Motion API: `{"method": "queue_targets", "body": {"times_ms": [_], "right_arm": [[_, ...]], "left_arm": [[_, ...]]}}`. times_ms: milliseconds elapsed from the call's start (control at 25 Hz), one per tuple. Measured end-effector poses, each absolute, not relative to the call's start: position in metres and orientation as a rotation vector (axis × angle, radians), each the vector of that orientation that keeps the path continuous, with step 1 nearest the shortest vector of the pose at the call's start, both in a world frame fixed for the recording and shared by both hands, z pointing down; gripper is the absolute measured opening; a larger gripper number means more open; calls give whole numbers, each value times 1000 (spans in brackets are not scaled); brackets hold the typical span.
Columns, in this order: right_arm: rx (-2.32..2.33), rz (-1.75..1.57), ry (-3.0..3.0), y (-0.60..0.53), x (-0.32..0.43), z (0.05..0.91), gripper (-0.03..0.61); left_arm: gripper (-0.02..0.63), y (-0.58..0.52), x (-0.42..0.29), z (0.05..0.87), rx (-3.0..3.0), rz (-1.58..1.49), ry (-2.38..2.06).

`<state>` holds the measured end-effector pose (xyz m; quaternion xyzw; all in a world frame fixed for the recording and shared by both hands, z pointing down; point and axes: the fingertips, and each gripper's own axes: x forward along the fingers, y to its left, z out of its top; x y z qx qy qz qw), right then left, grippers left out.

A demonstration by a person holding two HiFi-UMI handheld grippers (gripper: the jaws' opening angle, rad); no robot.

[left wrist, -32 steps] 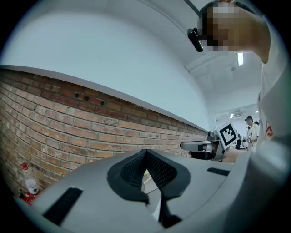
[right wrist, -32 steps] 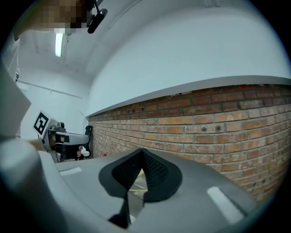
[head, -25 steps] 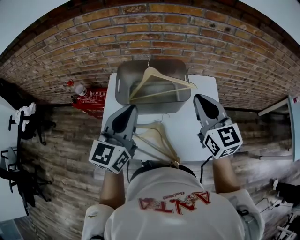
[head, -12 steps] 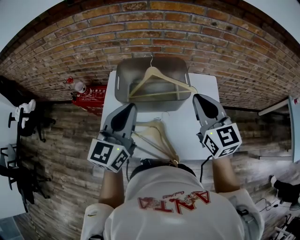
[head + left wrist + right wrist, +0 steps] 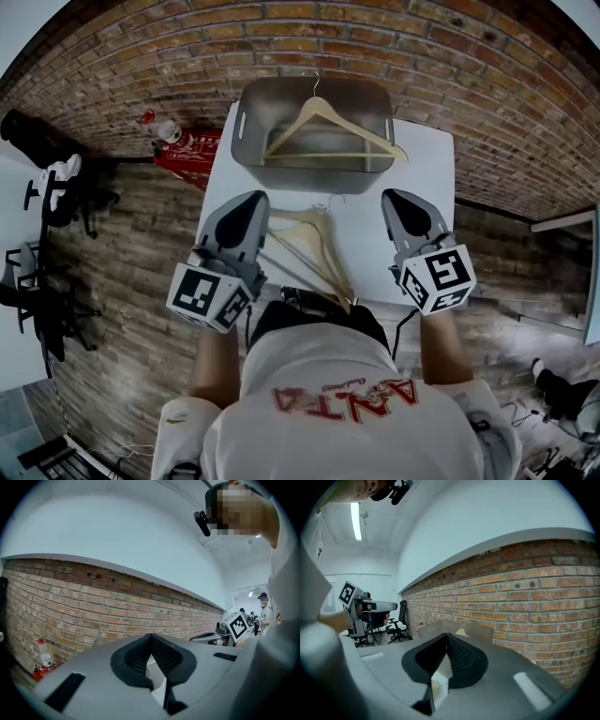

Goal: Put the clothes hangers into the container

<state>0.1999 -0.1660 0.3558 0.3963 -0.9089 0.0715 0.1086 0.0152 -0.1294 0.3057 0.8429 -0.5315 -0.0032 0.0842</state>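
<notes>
One hanger (image 5: 323,117) rests in the container (image 5: 246,141) at the far end of the desk (image 5: 417,183). More hangers (image 5: 305,239) lie on the desk between the left hand-held gripper (image 5: 251,199) and the right hand-held gripper (image 5: 398,197). Both are clenched and empty.

Red-brown brick wall (image 5: 450,84), white rectangular table (image 5: 427,164) against it, red printed box (image 5: 187,155) on grey-brown wood-plank floor (image 5: 131,244) just beside; black office chairs (image 5: 56,202) far left
</notes>
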Motion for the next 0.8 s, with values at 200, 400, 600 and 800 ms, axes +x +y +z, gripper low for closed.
{"method": "queue_targets", "body": {"times_ms": [200,400,600,800], "right_arm": [[1139,254,-2612,-155,207,381,5],[1246,252,-2510,-140,209,387,6],[1322,323,-2397,-115,180,416,11],[1285,364,-2238,-93,143,466,84]], "left_arm": [[9,-117,20,327,2486,22,-1558],[9,-108,5,332,2535,1,-1483],[9,-94,-32,336,2581,-12,-1387],[9,-82,-70,344,2633,42,-1322]]}}
